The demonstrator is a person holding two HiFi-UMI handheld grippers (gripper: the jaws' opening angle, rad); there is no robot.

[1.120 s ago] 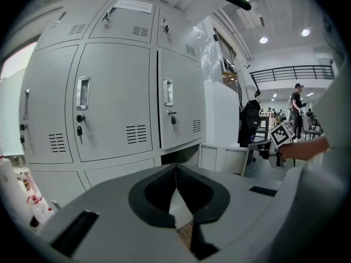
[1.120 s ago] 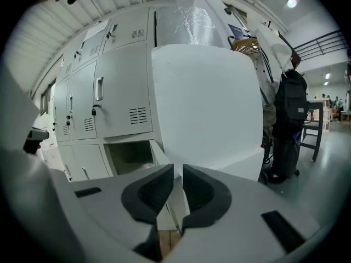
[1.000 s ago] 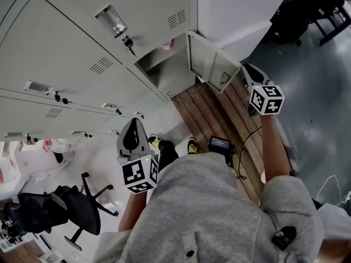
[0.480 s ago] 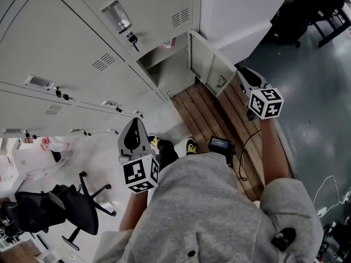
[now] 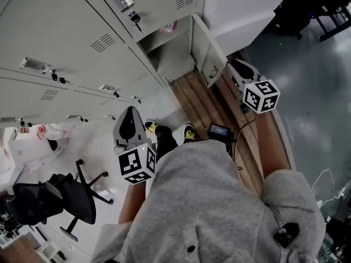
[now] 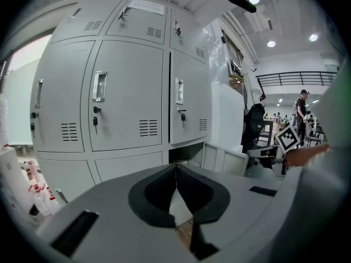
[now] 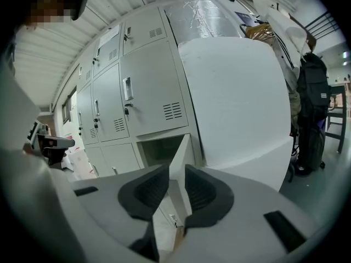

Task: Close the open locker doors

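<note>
- The right tongs (image 7: 175, 172) stand partly open and have just been opening. In the right gripper view the thin edge of the open locker door (image 7: 179, 149) shows in the gap between the two dark pads. Neither pad presses on it, and nothing is held.
- In the head view these tongs sit just beside the door's free edge, on its outer side, with the marker cube (image 5: 260, 96) behind them.
- The door belongs to the bottom locker at the right end of the grey locker bank (image 5: 66, 32). It is swung out from the open compartment (image 5: 171, 56) towards the person and stands well ajar.
- A big white block (image 7: 236, 103) stands directly right of that locker.
- The left tongs (image 6: 175, 167) are closed tip to tip and empty. They are held low, well to the left of the open door, and point at the closed lockers.
- Wooden planks (image 5: 211, 106) lie on the floor in front of the open locker, with a small black device (image 5: 220, 131) on them.
- A black office chair (image 5: 49, 201) stands at the lower left.
</note>
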